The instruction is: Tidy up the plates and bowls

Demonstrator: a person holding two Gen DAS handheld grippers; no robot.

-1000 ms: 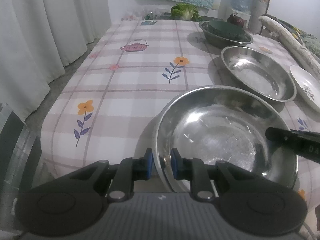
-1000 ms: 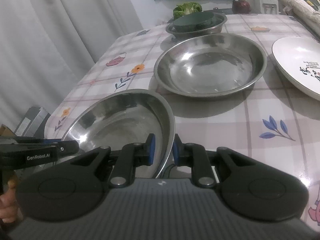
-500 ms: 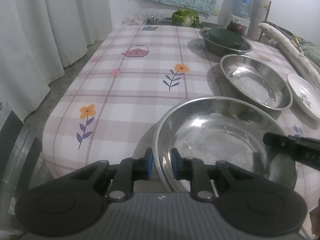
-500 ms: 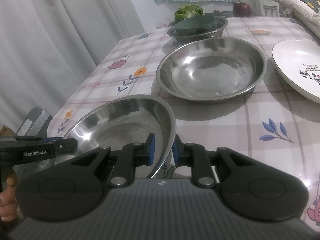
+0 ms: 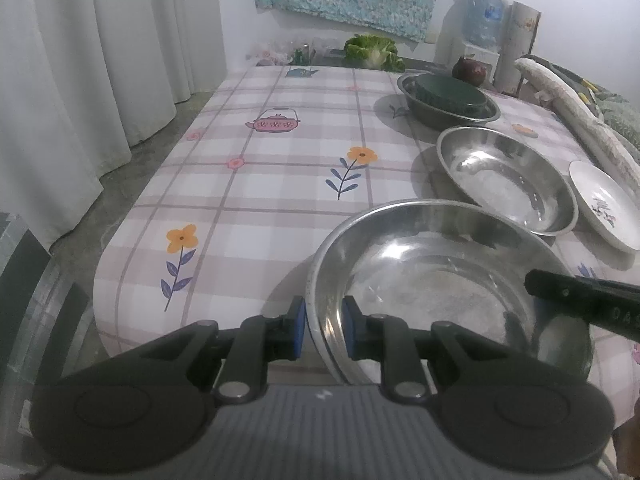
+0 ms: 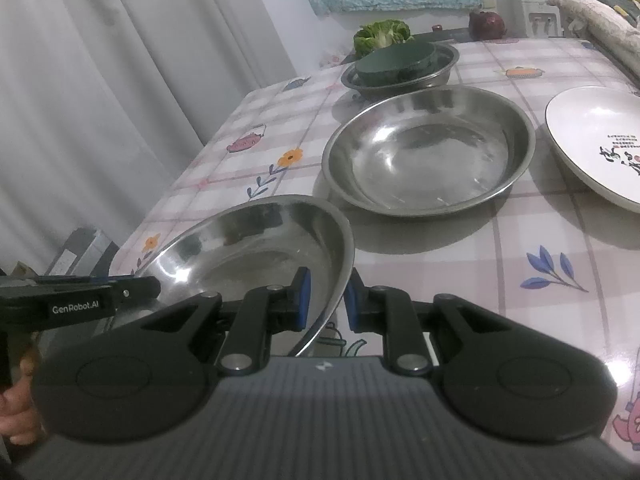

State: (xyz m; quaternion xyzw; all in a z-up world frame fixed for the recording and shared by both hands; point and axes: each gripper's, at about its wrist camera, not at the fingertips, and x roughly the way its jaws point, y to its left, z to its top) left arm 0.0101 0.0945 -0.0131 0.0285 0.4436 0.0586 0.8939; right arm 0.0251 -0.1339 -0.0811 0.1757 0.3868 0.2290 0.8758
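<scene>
Left gripper (image 5: 323, 328) and right gripper (image 6: 325, 300): jaws of each clamped on opposite rims of one steel basin (image 5: 432, 280), above counter (image 5: 280, 184).

A wide, shallow bowl of polished steel (image 5: 432, 280) gleams with mirror-like reflections (faint scuffs dull its base). A second shiny steel bowl (image 6: 428, 156) and a glossy white ceramic plate (image 6: 592, 140) rest on a smooth checked floral tablecloth (image 5: 256, 184), slightly sheened like plastic.

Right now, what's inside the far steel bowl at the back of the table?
A dark green round dish sits inside the far steel bowl, rising above its rim. Whatever lies beneath that dish is covered, as is most of the bowl's floor.
</scene>
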